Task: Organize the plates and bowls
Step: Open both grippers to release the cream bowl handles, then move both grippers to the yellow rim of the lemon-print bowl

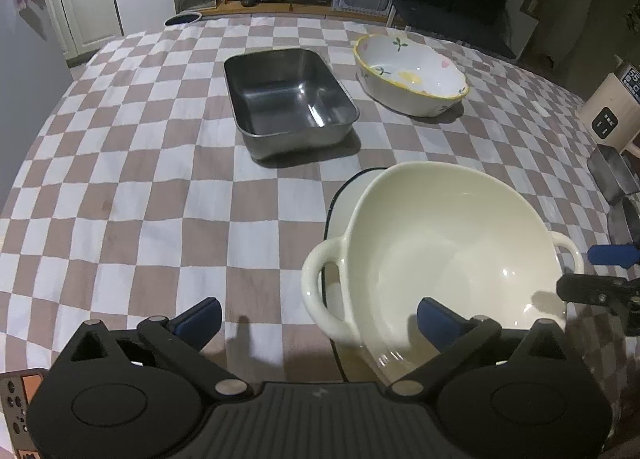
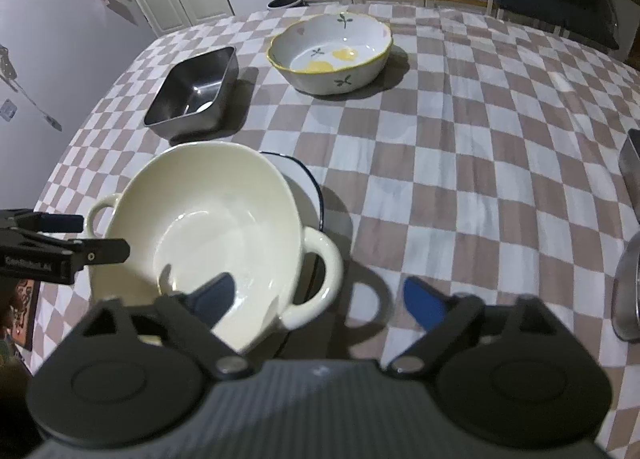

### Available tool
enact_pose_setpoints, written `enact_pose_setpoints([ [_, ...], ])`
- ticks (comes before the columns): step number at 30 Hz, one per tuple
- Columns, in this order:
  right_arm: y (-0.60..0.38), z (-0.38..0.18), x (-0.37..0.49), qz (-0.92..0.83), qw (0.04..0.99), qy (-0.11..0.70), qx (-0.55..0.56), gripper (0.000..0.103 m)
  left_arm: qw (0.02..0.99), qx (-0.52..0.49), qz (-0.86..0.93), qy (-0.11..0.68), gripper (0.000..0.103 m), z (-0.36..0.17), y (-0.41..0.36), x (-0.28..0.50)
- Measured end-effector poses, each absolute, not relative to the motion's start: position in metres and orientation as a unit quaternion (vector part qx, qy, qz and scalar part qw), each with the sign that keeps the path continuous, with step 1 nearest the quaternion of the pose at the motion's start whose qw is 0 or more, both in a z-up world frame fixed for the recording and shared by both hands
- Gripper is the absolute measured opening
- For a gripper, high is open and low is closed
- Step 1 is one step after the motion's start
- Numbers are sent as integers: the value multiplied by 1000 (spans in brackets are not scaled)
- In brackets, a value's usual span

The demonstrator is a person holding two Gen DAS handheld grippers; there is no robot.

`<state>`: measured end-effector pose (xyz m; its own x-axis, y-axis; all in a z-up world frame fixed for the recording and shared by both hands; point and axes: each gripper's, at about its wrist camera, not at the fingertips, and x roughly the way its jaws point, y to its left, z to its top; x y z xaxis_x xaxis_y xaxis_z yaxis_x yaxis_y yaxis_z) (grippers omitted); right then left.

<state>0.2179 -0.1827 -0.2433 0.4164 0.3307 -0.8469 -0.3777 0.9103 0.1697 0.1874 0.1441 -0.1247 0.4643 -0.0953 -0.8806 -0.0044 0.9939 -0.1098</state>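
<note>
Both grippers [image 1: 320, 319] [image 2: 320, 299] gape beside cream bowl [image 1: 452, 251].

A cream two-handled bowl [image 1: 452, 243] is sitting tilted on a white dark-rimmed plate [image 1: 352, 195]. Beyond the plate, a steel rectangular pan [image 1: 288, 99] and a flower-painted, yellow-rimmed bowl [image 1: 412, 73] are standing upright, apart from each other.

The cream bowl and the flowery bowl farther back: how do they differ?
The cream bowl is plain, has two loop handles, and sits tilted on a dark-rimmed plate. The flowery bowl has a wavy yellow rim and painted leaves and lemons, has no handles, and stands level, directly on the checked tablecloth. Both are empty and upright.
</note>
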Motion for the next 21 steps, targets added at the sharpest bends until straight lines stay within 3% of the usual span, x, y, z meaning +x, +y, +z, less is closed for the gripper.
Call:
enact_pose_setpoints([
  [21,-226,-203,228,171,910,378,22,103,921,-56,-3,387,103,-56,89,202],
])
